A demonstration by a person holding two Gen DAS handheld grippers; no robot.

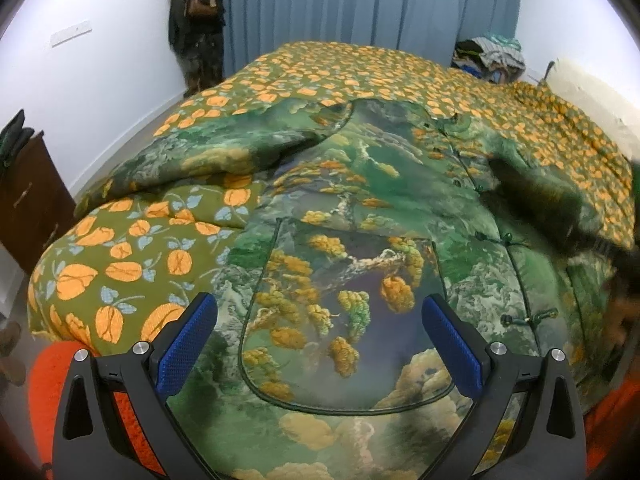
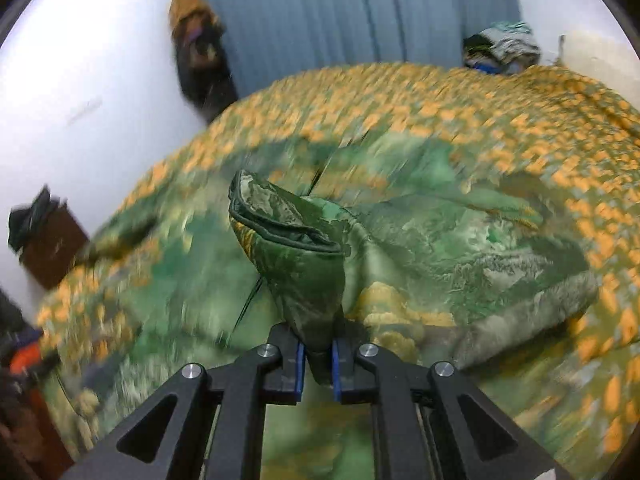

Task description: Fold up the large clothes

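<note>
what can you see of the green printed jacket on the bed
The green jacket is a padded, satin-looking garment printed with trees and clouds, with knotted cord fastenings down its front, a large piped patch pocket and dark fur trim. It lies spread front up on the orange-flowered quilt. The right gripper is shut on a sleeve cuff, lifting it. The left gripper hovers open over the pocket.

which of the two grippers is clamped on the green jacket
The right gripper: its jaws pinch a cuff of the green printed jacket. The left gripper hovers open above it.
</note>
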